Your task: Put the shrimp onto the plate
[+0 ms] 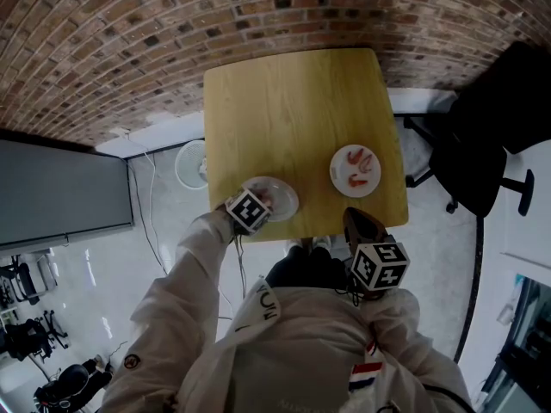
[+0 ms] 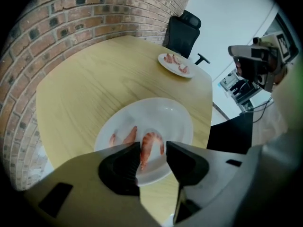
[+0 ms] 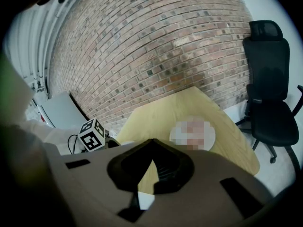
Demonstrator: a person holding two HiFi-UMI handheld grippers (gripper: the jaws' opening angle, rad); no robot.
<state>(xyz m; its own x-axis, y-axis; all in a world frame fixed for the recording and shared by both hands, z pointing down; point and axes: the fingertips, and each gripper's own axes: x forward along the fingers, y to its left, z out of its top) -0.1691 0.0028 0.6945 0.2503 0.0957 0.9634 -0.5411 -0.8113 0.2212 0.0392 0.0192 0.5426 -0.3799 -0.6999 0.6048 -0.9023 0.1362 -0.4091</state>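
Left gripper view shows us the left tool (image 2: 152, 148) pointing steeply down at a white plate (image 2: 177, 115) on the wooden tabletop (image 2: 90, 79). Its jaws stand apart, and between them we see one shrimp (image 2: 148, 144) lying on the plate (the pads do not press on it, as far as we can judge). A second shrimp (image 2: 130, 136) lies just to the left of the jaws, on the same plate. Far beyond the tool, near the opposite edge of the tabletop, stands another plate (image 2: 162, 60) which carries more shrimp (image 2: 179, 65). In the right gripper view, the right tool (image 3: 151, 143) has its jaws together with nothing between them, and it hangs over the near edge of the tabletop.
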